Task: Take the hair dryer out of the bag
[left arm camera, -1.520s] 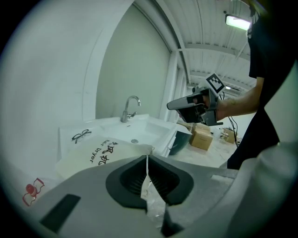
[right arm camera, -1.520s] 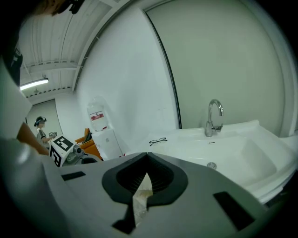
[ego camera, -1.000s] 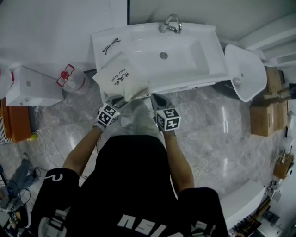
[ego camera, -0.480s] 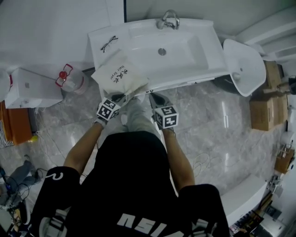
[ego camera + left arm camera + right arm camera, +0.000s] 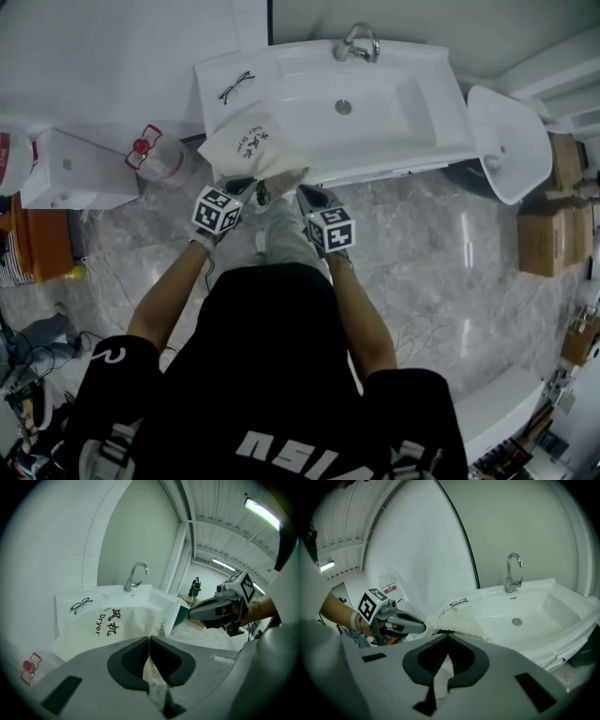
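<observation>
A white cloth bag (image 5: pixel 251 148) printed with dark characters and "Dryer" lies on the left end of the sink counter, its mouth hanging over the front edge. The hair dryer is hidden inside it. My left gripper (image 5: pixel 246 187) is closing on the bag's near edge, and cloth (image 5: pixel 154 679) is pinched between its pads. My right gripper (image 5: pixel 305 195) is shut on the other side of the mouth, with a fold of cloth (image 5: pixel 440 677) in its jaws. Each gripper shows in the other's view: the right gripper (image 5: pixel 192 612) and the left gripper (image 5: pixel 423 627), both tips at the bag (image 5: pixel 457 619).
A white sink counter (image 5: pixel 422 141) with a faucet (image 5: pixel 359 42) fills the far side. Glasses (image 5: pixel 236 86) lie behind the bag. A white box (image 5: pixel 70 169) and a red-handled jug (image 5: pixel 155 159) stand at left. A white basin (image 5: pixel 511 145) and cardboard boxes (image 5: pixel 553 216) are at right.
My left gripper has moved in to the bag's near edge and closed on the cloth. The right gripper has shifted slightly toward it, still holding the bag.
</observation>
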Demonstrator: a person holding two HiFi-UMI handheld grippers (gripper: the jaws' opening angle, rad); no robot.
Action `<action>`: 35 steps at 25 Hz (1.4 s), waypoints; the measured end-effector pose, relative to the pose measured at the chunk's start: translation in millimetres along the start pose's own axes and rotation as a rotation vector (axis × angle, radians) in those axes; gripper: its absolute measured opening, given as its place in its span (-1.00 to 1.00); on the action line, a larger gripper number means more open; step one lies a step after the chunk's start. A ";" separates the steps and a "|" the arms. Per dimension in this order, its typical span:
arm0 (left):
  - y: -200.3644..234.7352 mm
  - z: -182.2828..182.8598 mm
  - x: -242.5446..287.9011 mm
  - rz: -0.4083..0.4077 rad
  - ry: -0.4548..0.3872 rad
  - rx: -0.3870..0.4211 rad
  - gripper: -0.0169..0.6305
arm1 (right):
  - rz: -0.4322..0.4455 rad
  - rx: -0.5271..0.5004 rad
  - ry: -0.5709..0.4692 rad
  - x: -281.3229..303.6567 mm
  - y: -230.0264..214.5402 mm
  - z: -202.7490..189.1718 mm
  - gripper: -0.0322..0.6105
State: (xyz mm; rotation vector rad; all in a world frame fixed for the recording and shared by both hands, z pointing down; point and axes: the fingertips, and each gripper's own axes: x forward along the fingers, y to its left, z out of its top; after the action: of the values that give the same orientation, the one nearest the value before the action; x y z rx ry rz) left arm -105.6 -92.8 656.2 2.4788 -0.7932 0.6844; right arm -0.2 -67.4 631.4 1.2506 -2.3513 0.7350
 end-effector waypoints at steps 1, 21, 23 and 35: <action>1.4 0.5 -1.0 0.000 -0.009 -0.028 -0.91 | 0.012 0.001 0.007 6.4 2.6 -1.5 -0.91; 33.6 -5.2 -21.0 0.025 -0.067 -0.260 -0.91 | 0.151 0.159 0.245 144.7 50.1 -49.3 -0.11; 34.8 -7.0 -21.8 0.023 -0.061 -0.252 -0.91 | 0.133 0.158 0.288 147.4 51.7 -48.9 -0.25; 31.2 -10.9 -8.2 0.008 -0.025 -0.157 -0.91 | 0.105 0.234 0.274 118.4 32.3 -33.0 -0.73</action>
State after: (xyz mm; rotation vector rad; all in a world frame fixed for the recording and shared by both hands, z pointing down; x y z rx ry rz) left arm -134.5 -106.5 668.1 2.3482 -0.8331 0.5724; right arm -87.9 -108.7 713.6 1.0426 -2.1651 1.1650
